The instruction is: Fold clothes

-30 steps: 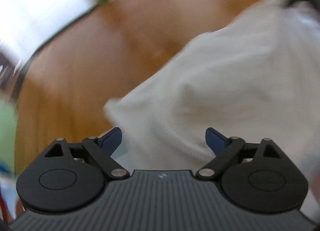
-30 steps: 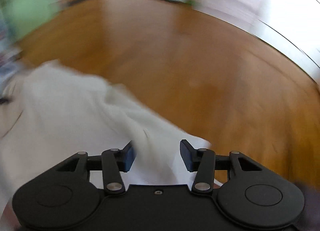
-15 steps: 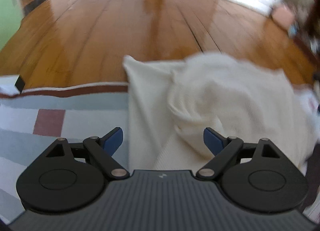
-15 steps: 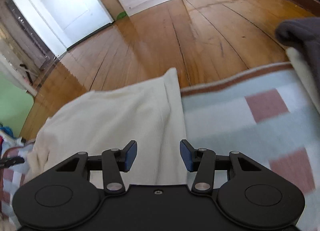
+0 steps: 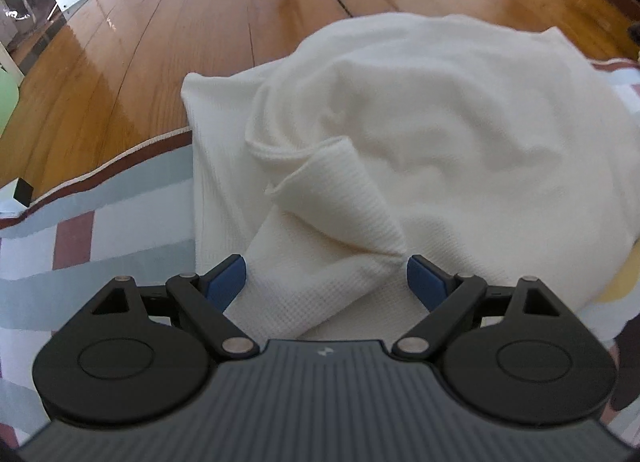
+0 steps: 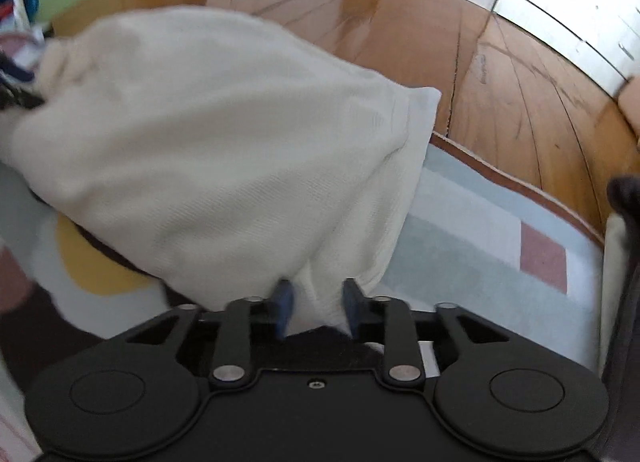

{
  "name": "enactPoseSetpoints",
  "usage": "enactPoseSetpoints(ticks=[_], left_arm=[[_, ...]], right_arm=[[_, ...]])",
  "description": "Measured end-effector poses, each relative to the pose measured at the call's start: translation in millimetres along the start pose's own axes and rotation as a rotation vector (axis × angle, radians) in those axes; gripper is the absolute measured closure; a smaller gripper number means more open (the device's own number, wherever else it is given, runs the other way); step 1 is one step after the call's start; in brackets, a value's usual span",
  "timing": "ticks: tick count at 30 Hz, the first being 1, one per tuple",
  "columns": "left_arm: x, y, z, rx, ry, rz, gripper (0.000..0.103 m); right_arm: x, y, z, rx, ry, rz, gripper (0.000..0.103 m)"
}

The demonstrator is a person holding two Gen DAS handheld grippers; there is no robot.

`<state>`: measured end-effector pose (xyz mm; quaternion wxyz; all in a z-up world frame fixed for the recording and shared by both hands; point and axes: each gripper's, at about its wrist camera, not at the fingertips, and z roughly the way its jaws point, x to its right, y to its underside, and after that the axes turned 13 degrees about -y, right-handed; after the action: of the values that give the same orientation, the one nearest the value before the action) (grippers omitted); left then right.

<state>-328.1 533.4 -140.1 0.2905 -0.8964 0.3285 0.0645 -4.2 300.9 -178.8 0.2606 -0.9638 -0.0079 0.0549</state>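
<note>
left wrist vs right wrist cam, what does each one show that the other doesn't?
Left wrist only: the left gripper, jaws wide open, and a turned-up ribbed fold between them. Right wrist only: the right gripper pinching cloth, a yellow patch and a dark garment. Both: the cream garment, checked rug, wooden floor.

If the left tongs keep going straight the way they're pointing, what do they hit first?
Most likely the cream garment. The left tongs are open, and a folded ribbed flap of it lies right between and just ahead of the tips. Depth is unclear, but nothing else comes sooner.
</note>
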Motion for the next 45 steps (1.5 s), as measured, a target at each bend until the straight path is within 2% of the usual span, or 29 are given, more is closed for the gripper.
enactPoseSetpoints(ticks=[5, 6, 7, 8, 9, 10, 11, 12, 15, 17, 20, 24, 27, 30, 31, 32, 33, 35, 37, 39, 40, 41, 43, 45], left_arm=[[-3.0, 0.7, -1.4, -0.004, 0.024, -0.014, 0.012], [-3.2, 0.3, -0.2, -0.005, 0.025, -0.016, 0.012], [-3.1, -0.2, 1.2, -0.006, 0.025, -0.016, 0.012], [-3.0, -0.7, 2.6, -0.007, 0.024, -0.017, 0.012], [-2.8, -0.6, 2.5, 0.001, 0.027, -0.015, 0.013], [-3.2, 0.2, 1.0, 0.012, 0.024, -0.013, 0.024], [-3.8, 1.0, -0.6, 0.025, 0.02, -0.01, 0.04], [-7.5, 1.9, -1.4, 0.027, 0.008, -0.016, 0.043], [-20.3, 4.4, -3.4, 0.028, -0.029, -0.041, 0.039], [-34.7, 5.3, 2.9, -0.015, -0.016, -0.098, 0.039], [-53.6, 6.7, 8.9, -0.052, 0.03, -0.181, 0.039], [-67.6, 10.0, -2.1, 0.006, -0.059, -0.192, 0.036], [-75.5, 11.6, -9.1, 0.048, -0.19, -0.171, 0.032], [-85.8, 17.1, -13.6, 0.07, -0.111, -0.198, 0.032], [-88.2, 17.7, -15.3, 0.079, -0.053, -0.216, 0.031], [-90.4, 18.1, -16.9, 0.088, 0.01, -0.235, 0.028], [-87.3, 17.3, -16.6, 0.086, 0.038, -0.224, 0.024], [-79.1, 15.3, -15.1, 0.078, 0.079, -0.189, 0.0], [-83.0, 12.5, -6.7, 0.074, 0.069, -0.223, 0.0], [-88.1, 9.6, 2.4, 0.071, 0.054, -0.262, 0.011], [-90.6, 8.2, 6.9, 0.07, 0.046, -0.282, 0.048], [-93.1, 6.7, 11.4, 0.068, 0.039, -0.302, 0.095], [-98.2, 3.9, 20.5, 0.065, 0.024, -0.341, 0.094], [-122.1, 4.7, 7.0, 0.127, 0.018, -0.508, 0.094]], right_arm=[[0.9, -8.1, 0.9, -0.002, -0.081, -0.009, 0.065], [-1.2, -8.3, 0.9, -0.005, -0.097, -0.028, 0.075], [-3.0, -8.5, 2.0, -0.015, -0.097, -0.051, 0.102], [-4.5, -8.6, 1.9, -0.018, -0.091, -0.068, 0.1], [-4.1, -8.4, -5.5, 0.016, -0.059, -0.058, 0.101], [-3.8, -8.1, -12.8, 0.05, -0.027, -0.047, 0.101], [-2.8, -7.6, -21.3, 0.088, 0.005, -0.029, 0.101], [2.2, -5.3, -36.4, 0.153, 0.031, 0.039, 0.101], [14.4, 15.1, -66.1, 0.3, 0.056, 0.249, 0.101], [16.3, 23.8, -55.0, 0.255, 0.066, 0.295, 0.102], [12.5, 20.8, -46.1, 0.199, 0.097, 0.281, 0.103], [7.4, 16.8, -34.2, 0.125, 0.139, 0.262, 0.103], [3.6, 13.8, -25.2, 0.069, 0.17, 0.247, 0.103], [1.0, 13.1, -20.3, 0.041, 0.183, 0.241, 0.102], [1.1, 14.0, -20.8, 0.047, 0.177, 0.244, 0.102], [2.7, 15.2, -21.2, 0.057, 0.167, 0.252, 0.102], [4.4, 16.4, -21.6, 0.067, 0.156, 0.261, 0.101], [10.5, 18.8, -23.9, 0.09, 0.129, 0.296, 0.1], [17.0, 21.0, -26.3, 0.114, 0.1, 0.335, 0.1], [20.5, 22.2, -28.5, 0.132, 0.075, 0.36, 0.1], [20.8, 22.6, -28.2, 0.135, 0.067, 0.361, 0.1], [20.3, 22.9, -27.5, 0.134, 0.065, 0.357, 0.1], [19.7, 23.2, -24.9, 0.128, 0.064, 0.343, 0.1], [19.0, 23.0, -22.6, 0.118, 0.065, 0.325, 0.1]])
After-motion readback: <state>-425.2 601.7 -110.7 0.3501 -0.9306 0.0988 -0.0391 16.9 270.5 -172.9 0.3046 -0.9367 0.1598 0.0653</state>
